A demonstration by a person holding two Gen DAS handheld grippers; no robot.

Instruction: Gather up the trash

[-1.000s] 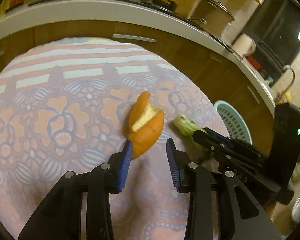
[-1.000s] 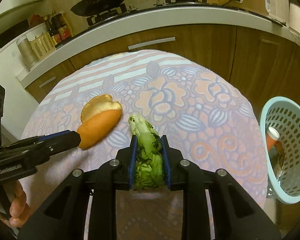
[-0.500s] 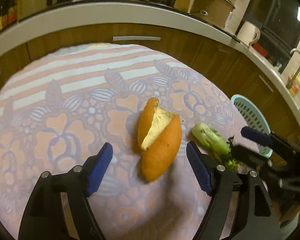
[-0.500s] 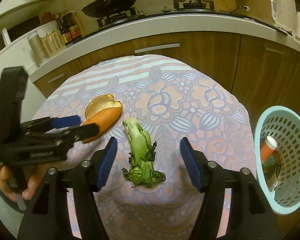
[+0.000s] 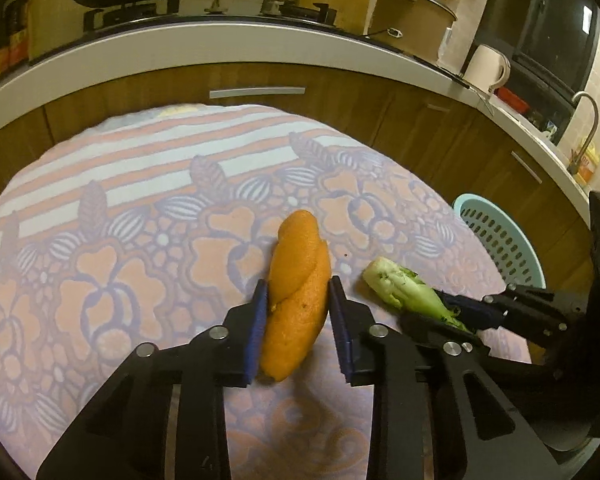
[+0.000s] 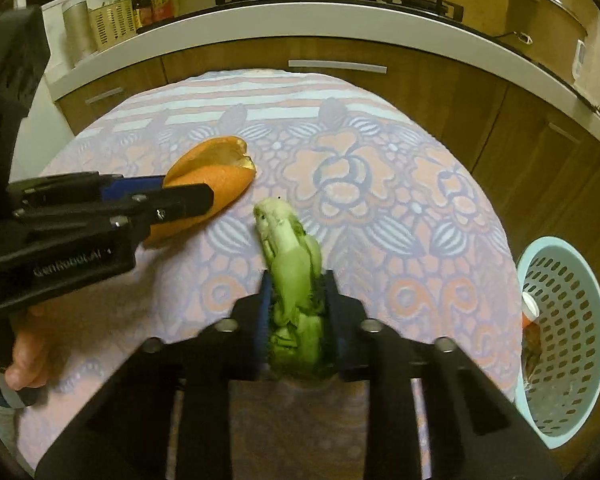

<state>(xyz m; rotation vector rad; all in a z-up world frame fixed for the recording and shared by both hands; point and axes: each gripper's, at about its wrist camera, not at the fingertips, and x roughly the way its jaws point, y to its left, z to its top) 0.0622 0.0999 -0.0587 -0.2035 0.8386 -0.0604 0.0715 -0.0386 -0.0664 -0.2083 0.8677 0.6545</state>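
An orange peel [image 5: 300, 248] lies on the patterned tablecloth [image 5: 140, 208], squeezed into a roll. My left gripper [image 5: 298, 284] is shut on its near half, seen from the side in the right wrist view as the left gripper [image 6: 188, 194] on the peel [image 6: 220, 182]. To its right lies a green vegetable stalk [image 6: 296, 276]. My right gripper [image 6: 298, 280] has the stalk between its blue pads, which press on it as the jaws are closing. In the left wrist view the right gripper [image 5: 432, 308] holds the stalk [image 5: 400, 288] by its leafy end.
A light blue perforated basket [image 6: 560, 248] stands beside the table's right edge, holding a small bottle and scraps; the basket [image 5: 496, 240] shows in the left view too. Wooden cabinets and a white counter with a stove curve behind the table. A hand [image 6: 24, 360] holds the left gripper.
Half a second ago both grippers stood wide open around their items. Now both have closed, the left on the peel, folding it narrower, and the right on the stalk.
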